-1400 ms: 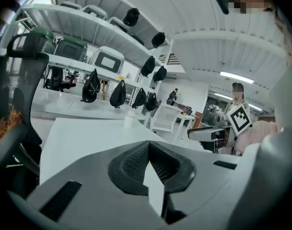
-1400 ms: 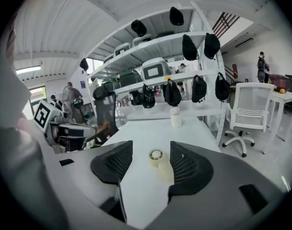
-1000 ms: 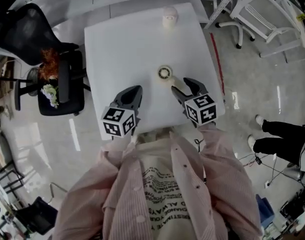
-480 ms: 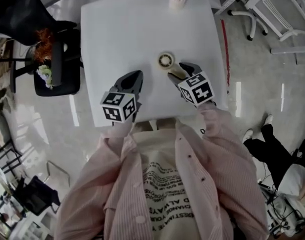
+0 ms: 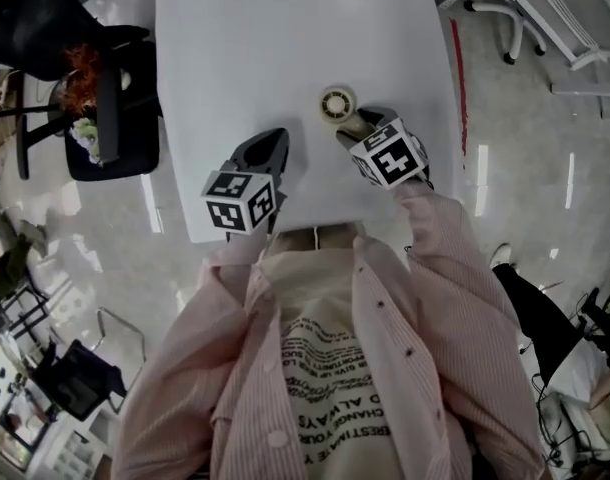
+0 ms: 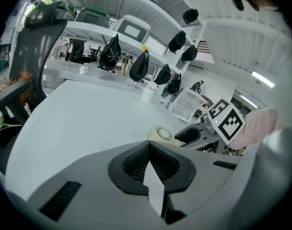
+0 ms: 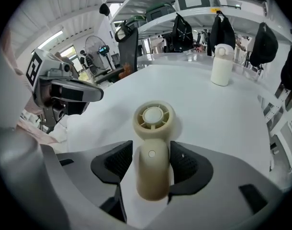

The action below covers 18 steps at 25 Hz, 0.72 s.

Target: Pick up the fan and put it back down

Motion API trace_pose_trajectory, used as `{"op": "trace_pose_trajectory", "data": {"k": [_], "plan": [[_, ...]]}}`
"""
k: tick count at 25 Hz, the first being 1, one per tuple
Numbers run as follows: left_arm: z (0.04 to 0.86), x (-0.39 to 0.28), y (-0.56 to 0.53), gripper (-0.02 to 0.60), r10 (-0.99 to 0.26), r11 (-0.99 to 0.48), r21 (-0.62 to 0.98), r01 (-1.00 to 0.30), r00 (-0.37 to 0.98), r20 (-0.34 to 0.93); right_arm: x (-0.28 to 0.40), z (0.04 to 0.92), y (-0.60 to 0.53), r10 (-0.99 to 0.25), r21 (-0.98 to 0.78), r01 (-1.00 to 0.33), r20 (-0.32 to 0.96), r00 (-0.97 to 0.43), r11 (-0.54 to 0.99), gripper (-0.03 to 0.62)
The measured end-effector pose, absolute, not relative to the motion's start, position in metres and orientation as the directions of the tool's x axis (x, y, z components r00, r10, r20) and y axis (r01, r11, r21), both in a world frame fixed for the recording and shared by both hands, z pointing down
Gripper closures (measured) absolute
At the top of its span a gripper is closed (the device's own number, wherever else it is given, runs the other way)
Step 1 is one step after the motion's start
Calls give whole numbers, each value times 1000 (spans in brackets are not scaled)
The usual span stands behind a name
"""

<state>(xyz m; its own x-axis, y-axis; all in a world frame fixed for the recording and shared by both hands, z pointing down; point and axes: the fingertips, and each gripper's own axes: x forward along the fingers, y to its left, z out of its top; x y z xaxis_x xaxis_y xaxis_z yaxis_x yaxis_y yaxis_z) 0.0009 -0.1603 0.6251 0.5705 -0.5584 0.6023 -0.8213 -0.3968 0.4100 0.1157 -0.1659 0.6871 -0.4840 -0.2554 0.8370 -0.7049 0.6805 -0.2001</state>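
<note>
The white counter (image 5: 235, 58) carries the fan and a small bottle at its far edge. The left gripper (image 5: 268, 146) hangs over the counter's near edge, fingers pressed together on nothing. The right gripper (image 7: 151, 150) has its fingers pinching the handle of the fan (image 7: 154, 116), which lies flat on the counter (no lift shows yet). The grasp looks made. Raising the fan and setting it back down remain.
</note>
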Motion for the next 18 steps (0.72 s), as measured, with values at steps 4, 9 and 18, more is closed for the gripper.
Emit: {"op": "trace_pose_trajectory", "data": {"k": [4,9,18], "plan": [[628,1,-162,578,-553,-394,417,-819,574,605,115,693,-168,-256,-160,-717,863,-435,678,381],[627,0,-164,578,-544,-404,420,-813,583,603,117,696,-171,-271,-102,-732,888,-372,674,405],[629,-4,-158,578,-541,-404,424,-811,585,604,117,697,-171,-284,-84,-750,893,-349,656,410]]}}
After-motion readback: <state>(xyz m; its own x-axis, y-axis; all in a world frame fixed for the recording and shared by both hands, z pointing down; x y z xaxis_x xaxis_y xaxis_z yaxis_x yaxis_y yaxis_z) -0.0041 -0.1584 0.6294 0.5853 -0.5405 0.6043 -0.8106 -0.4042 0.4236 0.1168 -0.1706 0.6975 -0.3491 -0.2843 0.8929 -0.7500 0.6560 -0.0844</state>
